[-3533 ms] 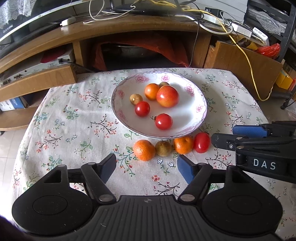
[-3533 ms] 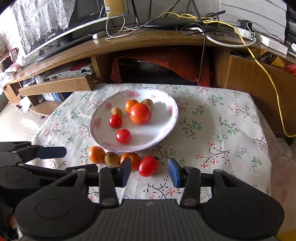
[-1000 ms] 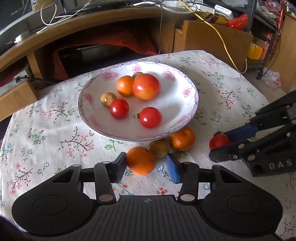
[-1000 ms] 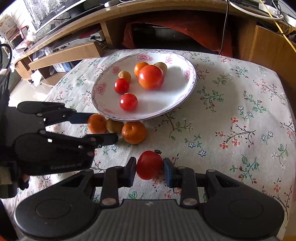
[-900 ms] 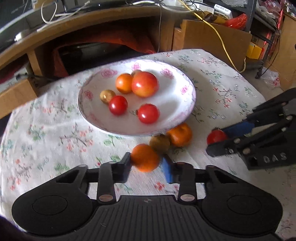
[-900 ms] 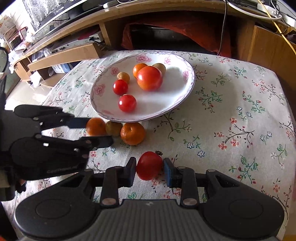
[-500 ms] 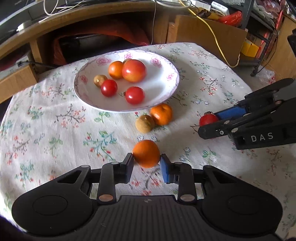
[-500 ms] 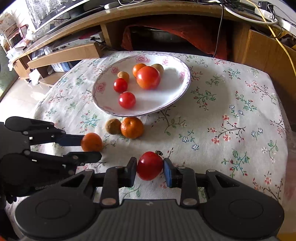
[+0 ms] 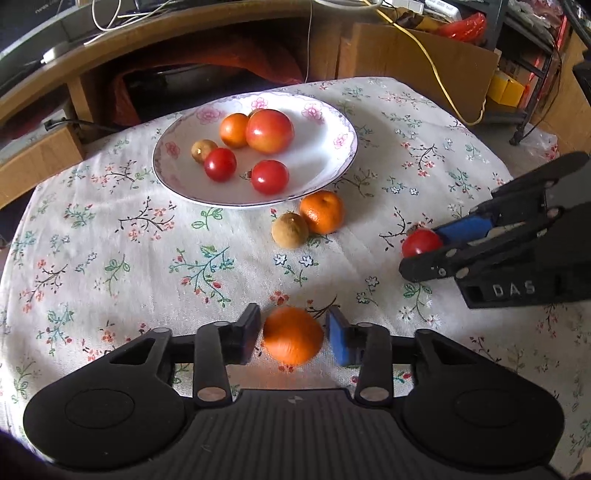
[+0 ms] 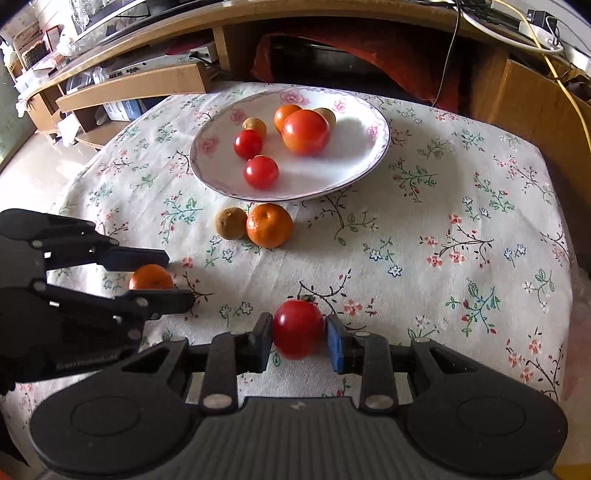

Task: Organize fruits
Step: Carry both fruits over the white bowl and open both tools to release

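My left gripper has an orange mandarin between its fingers; small gaps show on both sides, and the fruit looks blurred. It also shows in the right wrist view. My right gripper is shut on a red tomato, also seen in the left wrist view. A white flowered plate at the far middle holds several fruits: tomatoes, an orange and small brown ones. A second mandarin and a brown fruit lie on the cloth by the plate's near rim.
A flowered tablecloth covers the table. A wooden TV stand with cables runs behind it. A wooden cabinet and a yellow cable stand at the back right. The table's edges fall away left and right.
Both grippers have drawn back from the plate with their fruits. The left gripper's fingers have parted slightly around the mandarin, which now looks blurred. The right grip on the tomato is unchanged.
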### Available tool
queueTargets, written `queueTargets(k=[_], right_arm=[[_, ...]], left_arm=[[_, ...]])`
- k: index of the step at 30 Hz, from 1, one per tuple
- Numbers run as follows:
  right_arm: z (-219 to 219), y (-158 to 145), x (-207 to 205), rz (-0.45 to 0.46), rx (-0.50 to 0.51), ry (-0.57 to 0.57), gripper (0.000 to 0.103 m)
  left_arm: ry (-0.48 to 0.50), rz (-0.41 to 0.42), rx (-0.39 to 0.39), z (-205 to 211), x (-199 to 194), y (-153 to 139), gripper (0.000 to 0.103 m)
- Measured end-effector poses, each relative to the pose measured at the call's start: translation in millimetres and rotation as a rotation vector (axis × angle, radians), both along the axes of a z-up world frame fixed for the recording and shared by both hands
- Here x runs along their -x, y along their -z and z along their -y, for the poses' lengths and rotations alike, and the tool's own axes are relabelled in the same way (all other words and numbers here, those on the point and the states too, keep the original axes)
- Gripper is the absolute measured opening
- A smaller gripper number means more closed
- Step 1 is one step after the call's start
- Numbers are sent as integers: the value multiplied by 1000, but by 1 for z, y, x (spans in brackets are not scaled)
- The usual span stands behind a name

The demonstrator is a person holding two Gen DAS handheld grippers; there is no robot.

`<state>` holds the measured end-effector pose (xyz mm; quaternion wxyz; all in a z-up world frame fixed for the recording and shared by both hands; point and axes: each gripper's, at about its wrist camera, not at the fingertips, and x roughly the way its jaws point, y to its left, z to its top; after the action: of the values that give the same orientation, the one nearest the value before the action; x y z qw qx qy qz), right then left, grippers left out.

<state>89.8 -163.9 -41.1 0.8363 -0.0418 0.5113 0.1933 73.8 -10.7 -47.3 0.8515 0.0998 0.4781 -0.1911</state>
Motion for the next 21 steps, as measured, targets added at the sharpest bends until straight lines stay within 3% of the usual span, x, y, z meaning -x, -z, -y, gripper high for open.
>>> queueTargets(k=[6,11,14,21], right_arm=[[1,0,0,-1,-6,8,32],[1,-1,0,7,0,14,32],[-2,-1,0,35,26,13,31],[-6,-12,10,38,57,15,30]], left_arm=[[-6,4,-9,-1,3,0,57],[-23,5,-18,4,8,0,52],[-50,-4,-17,3,9,0,41],[-117,-33,3,1,8,-9,39]])
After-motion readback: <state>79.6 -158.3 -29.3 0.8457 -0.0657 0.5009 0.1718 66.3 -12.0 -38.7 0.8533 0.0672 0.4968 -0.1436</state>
